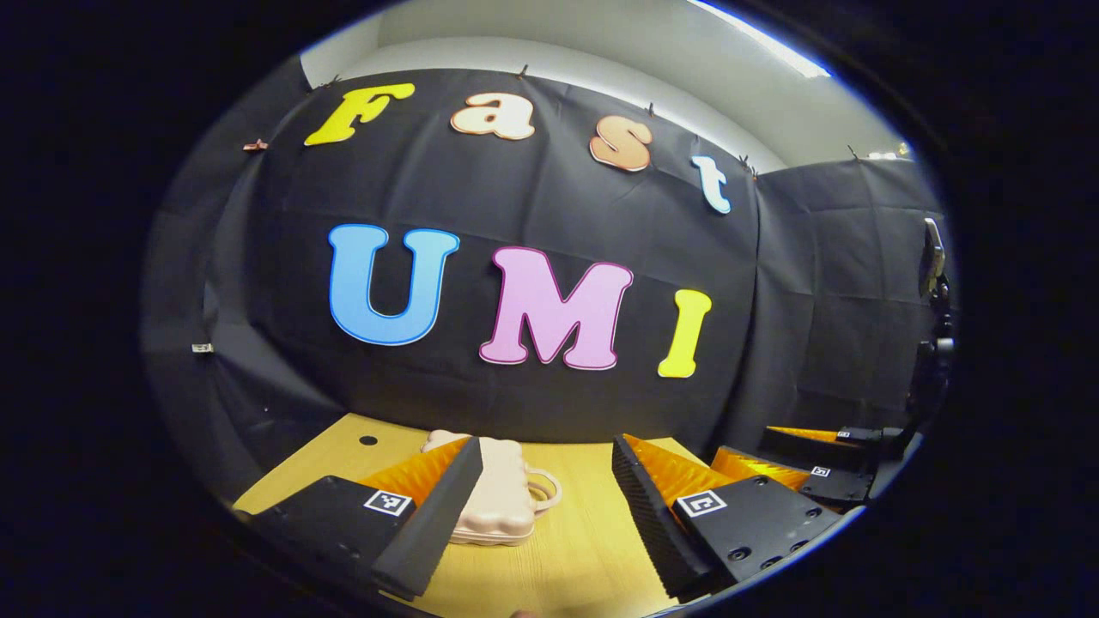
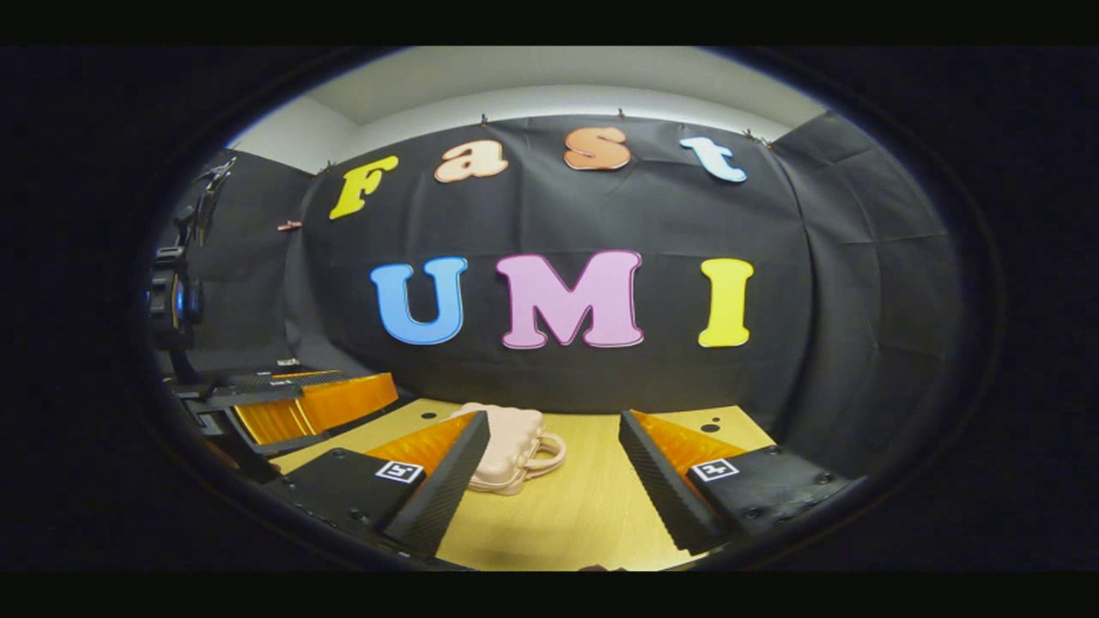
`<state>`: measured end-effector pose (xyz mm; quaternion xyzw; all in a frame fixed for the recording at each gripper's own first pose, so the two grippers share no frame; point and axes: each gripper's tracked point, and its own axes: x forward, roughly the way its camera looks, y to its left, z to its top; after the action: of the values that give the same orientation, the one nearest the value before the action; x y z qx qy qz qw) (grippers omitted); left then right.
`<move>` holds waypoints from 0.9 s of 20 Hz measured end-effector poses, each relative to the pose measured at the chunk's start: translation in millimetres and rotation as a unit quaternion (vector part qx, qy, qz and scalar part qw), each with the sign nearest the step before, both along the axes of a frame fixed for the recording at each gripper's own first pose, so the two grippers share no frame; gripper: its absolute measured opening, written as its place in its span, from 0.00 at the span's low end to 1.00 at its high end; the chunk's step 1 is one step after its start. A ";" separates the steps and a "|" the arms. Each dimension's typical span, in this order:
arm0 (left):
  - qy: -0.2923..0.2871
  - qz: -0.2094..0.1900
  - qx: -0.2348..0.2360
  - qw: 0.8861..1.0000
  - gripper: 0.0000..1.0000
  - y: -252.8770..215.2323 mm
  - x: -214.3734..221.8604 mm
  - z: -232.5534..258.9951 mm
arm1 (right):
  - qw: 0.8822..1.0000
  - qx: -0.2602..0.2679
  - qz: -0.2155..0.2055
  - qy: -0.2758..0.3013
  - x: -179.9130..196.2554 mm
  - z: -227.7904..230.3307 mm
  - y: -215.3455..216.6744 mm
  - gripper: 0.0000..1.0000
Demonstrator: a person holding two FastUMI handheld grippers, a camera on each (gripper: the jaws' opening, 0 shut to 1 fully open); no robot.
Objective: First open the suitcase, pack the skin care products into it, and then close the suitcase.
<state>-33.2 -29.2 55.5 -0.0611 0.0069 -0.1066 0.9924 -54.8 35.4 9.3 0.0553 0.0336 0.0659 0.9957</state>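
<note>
In the left gripper view, the left gripper [image 1: 541, 506] is hovering low over the wooden table [image 1: 584, 549] with its jaws standing wide apart and nothing between them; neither finger is touching anything. The suitcase [image 1: 502, 498], a small pale pink case with a scalloped shell, is lying flat and closed on the table just past the left-hand finger, which is hiding part of it, and its looped handle [image 1: 545, 491] is pointing toward the gap between the fingers. It is looking like a light, rigid plastic shell, probably smooth and a bit slippery, so it may be sliding on the wood unless one gripper is steadying it; the handle or the lip of the lid along the seam is seeming the best place to take hold. The right gripper [image 1: 798, 468] is showing farther off at the right edge, its orange-backed fingers low above the table. In the right gripper view, the right gripper [image 2: 554, 481] is likewise holding its jaws widely parted and empty, clear of the table [image 2: 567, 524]. The suitcase [image 2: 511, 451] is sitting closed near the table's middle, partly behind the left-hand finger, handle [image 2: 549, 453] turned to the right. The left gripper [image 2: 309, 403] is appearing at the left side, near the table's edge. No skin care products are making themselves plain here, so the opening is not yet begun.
</note>
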 end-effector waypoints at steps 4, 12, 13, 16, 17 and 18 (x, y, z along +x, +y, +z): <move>-0.033 0.011 0.004 0.999 0.96 12.9 -20.8 17.2 | 1.000 -0.010 -0.018 -0.019 -21.5 4.4 -11.2 0.97; -0.027 0.045 0.001 0.999 0.96 25.5 -36.5 15.7 | 0.999 -0.031 -0.009 -0.019 -26.8 6.7 -9.8 0.96; -0.024 0.051 0.002 0.998 0.96 27.7 -37.3 15.5 | 0.999 -0.028 -0.004 -0.017 -25.3 6.8 -7.2 0.92; -0.034 0.070 0.002 0.997 0.96 38.0 -44.6 23.3 | 0.999 -0.035 0.009 -0.008 -14.6 8.4 -0.6 0.96; -0.037 0.076 0.001 0.996 0.96 42.8 -48.9 27.1 | 0.999 -0.039 0.011 -0.010 -12.0 11.1 0.5 0.97; -0.039 0.079 0.002 0.996 0.96 43.8 -53.5 25.3 | 0.999 -0.041 0.013 -0.015 -10.4 16.1 3.7 0.96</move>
<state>-86.7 14.6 80.8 -0.0551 -0.0361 -0.0301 0.9974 -65.2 39.2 25.4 0.0126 0.0220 0.0784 0.9966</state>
